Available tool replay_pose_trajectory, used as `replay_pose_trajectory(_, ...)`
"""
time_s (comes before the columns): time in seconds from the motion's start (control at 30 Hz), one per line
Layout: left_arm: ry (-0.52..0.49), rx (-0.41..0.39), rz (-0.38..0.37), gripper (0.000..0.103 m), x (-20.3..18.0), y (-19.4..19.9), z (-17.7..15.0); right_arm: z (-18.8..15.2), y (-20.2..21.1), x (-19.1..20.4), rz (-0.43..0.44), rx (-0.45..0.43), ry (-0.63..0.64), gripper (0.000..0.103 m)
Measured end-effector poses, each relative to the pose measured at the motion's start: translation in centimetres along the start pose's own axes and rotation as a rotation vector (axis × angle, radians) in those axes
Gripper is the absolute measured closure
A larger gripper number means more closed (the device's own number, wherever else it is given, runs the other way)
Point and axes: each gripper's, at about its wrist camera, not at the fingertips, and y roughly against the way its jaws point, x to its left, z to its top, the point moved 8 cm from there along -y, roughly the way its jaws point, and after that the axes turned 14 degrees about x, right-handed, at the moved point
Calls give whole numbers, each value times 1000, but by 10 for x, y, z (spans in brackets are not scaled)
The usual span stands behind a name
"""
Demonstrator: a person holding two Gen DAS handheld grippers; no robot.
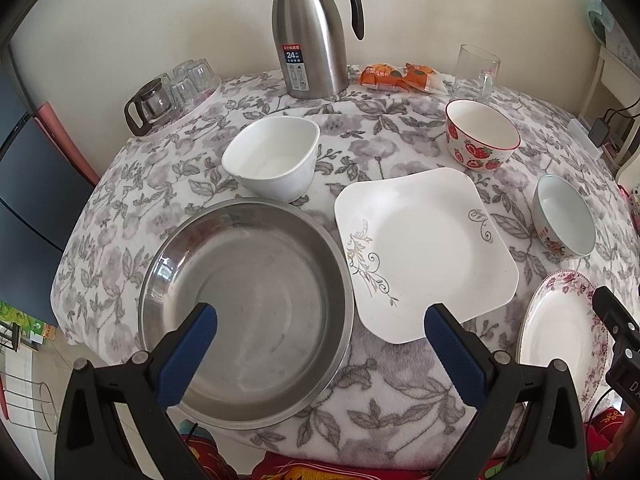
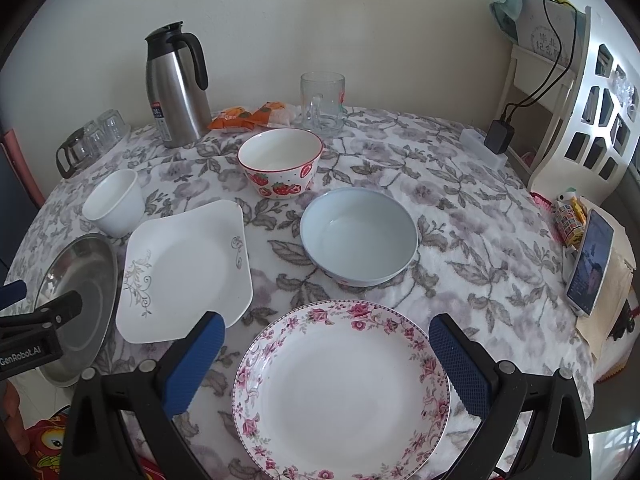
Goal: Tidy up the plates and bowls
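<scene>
1. The left gripper (image 1: 320, 320) has its fingers spread wide and empty, above the near edge of the surface (image 1: 380, 380), over the gap between the steel pan (image 1: 246, 312) and the square plate (image 1: 420, 252).
2. The right gripper (image 2: 326, 354) is likewise wide open and empty, its blue pads either side of the floral plate (image 2: 340, 392) at the near edge; whether it touches the plate I cannot tell.
3. Further in sit the blue bowl (image 2: 358, 236), the strawberry bowl (image 2: 280, 162) and the white bowl (image 1: 272, 158), all apart from one another.
4. Handling, as I judge it: the plates and bowls look ceramic, stiff, glossy and breakable, so pinch a rim firmly and set down gently. The pan looks light and tough, but its smooth rolled rim may slip.
5. The surface wears a soft floral cloth, which may cushion and snag. Along the far edge stand a flask (image 1: 312, 36), a glass mug (image 1: 476, 74), snack packets (image 1: 400, 76) and upturned glasses (image 1: 176, 88), against a plain wall. A phone (image 2: 590, 264) leans at the right edge.
</scene>
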Motion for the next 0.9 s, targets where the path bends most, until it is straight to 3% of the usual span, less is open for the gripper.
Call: replay_pose_trajectory(0.9,4,3,-4,0,0,-2,-1,-1,-3,-1,1,8,-1,0)
